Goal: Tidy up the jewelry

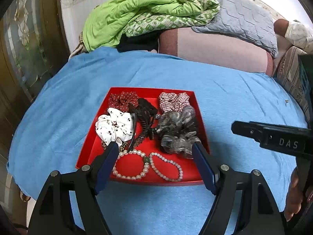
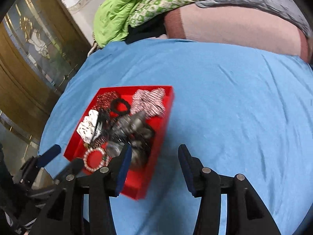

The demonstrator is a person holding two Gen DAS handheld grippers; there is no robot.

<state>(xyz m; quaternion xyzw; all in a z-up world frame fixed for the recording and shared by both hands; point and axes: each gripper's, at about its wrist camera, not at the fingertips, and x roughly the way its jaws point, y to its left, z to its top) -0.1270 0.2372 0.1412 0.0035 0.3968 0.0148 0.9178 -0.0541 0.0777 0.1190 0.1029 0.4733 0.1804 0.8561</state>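
Clutter is the main hazard here, and every place below is given relative to the red tray (image 1: 92, 143) that lies on the blue cloth (image 1: 225, 90). Inside the tray, the pearl necklace (image 1: 135, 164) is spread along the near wall, the white scrunchie (image 1: 115, 127) sits at the left side, the grey scrunchie (image 1: 178, 133) at the right side, and the dark hair clips (image 1: 145, 117) are piled in the middle. At the far wall the red dotted scrunchie (image 1: 123, 98) and the striped scrunchie (image 1: 174, 100) are seen.

The left gripper (image 1: 154, 148) is held over the near part of the tray with its jaws spread wide and nothing between them. The right gripper (image 2: 154, 152) is held just off the tray's right wall, over bare cloth, jaws apart and likewise empty; the right wrist view is blurred, so finer detail there cannot be read.

Judged from this layout, a necklace could easily be snagged on the clips or dragged with a scrunchie if a grasp were made where items overlap. The light tray could be shoved or tipped if its near wall were struck by a finger. The two grippers are near each other, so a collision could be caused by both reaching in together.
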